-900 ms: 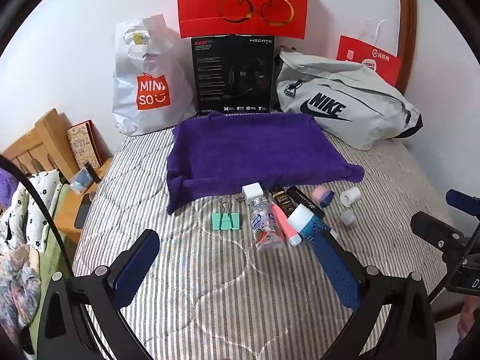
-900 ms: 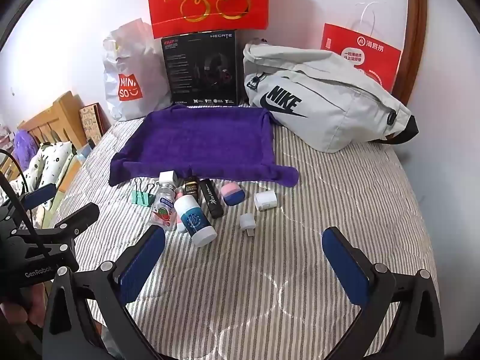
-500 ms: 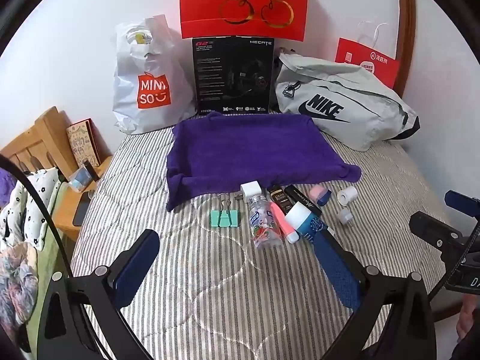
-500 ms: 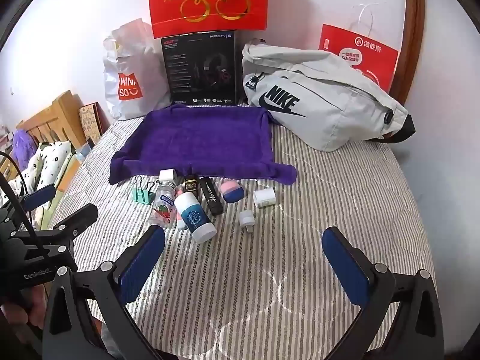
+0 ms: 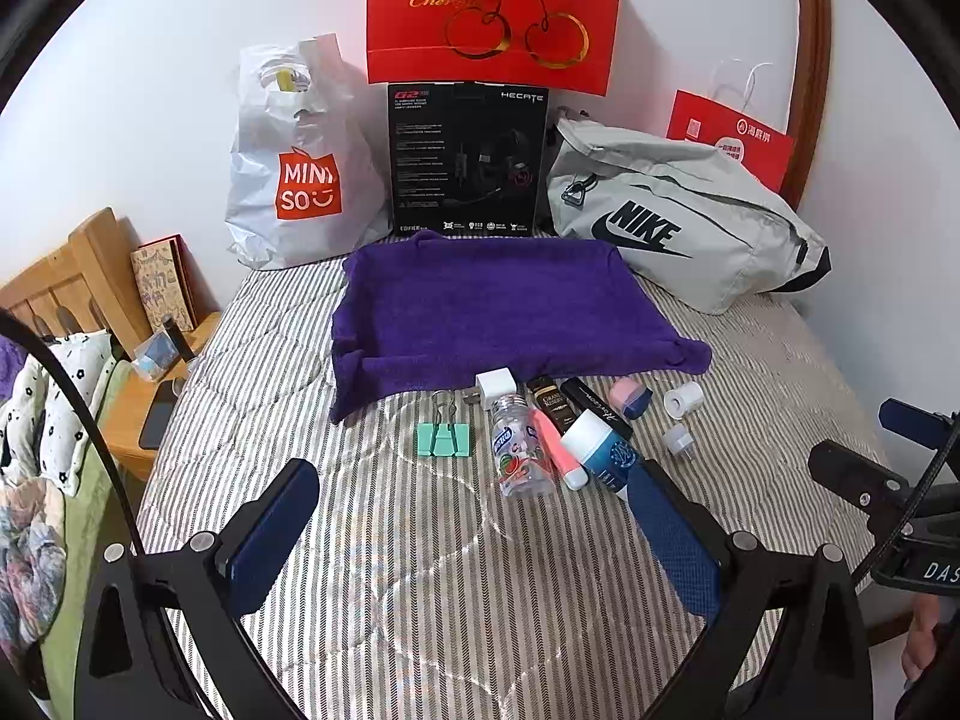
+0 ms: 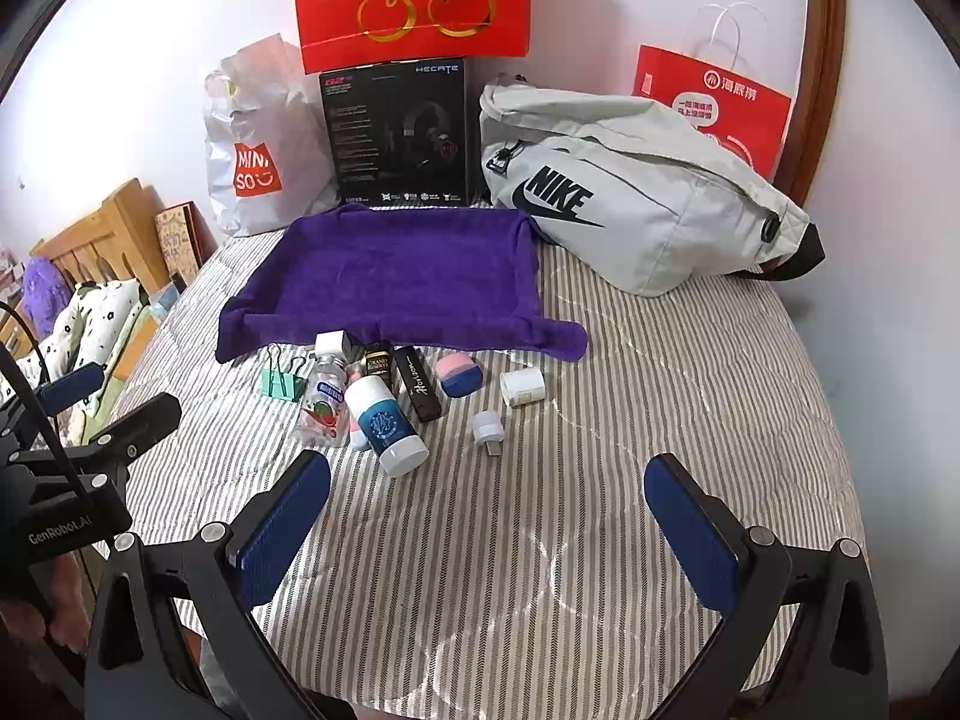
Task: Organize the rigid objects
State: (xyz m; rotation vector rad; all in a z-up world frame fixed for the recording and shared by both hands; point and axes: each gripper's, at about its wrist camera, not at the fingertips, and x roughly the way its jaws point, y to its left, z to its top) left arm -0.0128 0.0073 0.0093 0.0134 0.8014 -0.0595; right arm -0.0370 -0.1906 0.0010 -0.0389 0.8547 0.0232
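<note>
A purple towel (image 5: 498, 306) (image 6: 402, 276) lies spread on the striped bed. Along its near edge sits a cluster of small objects: a green binder clip (image 5: 444, 437) (image 6: 282, 383), a clear bottle (image 5: 521, 450) (image 6: 326, 402), a blue and white bottle (image 5: 603, 449) (image 6: 387, 425), a pink tube (image 5: 558, 441), two black sticks (image 6: 416, 383), a pink and blue eraser (image 6: 459, 375), a white charger cube (image 5: 495, 385), a white roll (image 6: 523, 387) and a small white plug (image 6: 487, 427). My left gripper (image 5: 474, 525) and right gripper (image 6: 489, 516) hover open and empty in front of the cluster.
A white Miniso bag (image 5: 300, 174), a black headset box (image 5: 468, 162), a grey Nike bag (image 5: 678, 228) and red paper bags (image 5: 492, 6) line the wall. A wooden bedside stand (image 5: 150, 396) is left of the bed. Bare striped bedding (image 6: 540, 570) lies near me.
Both grippers have drawn slightly back and up, so the objects look a little farther away. Nothing on the bed has moved and both grippers stay open.
</note>
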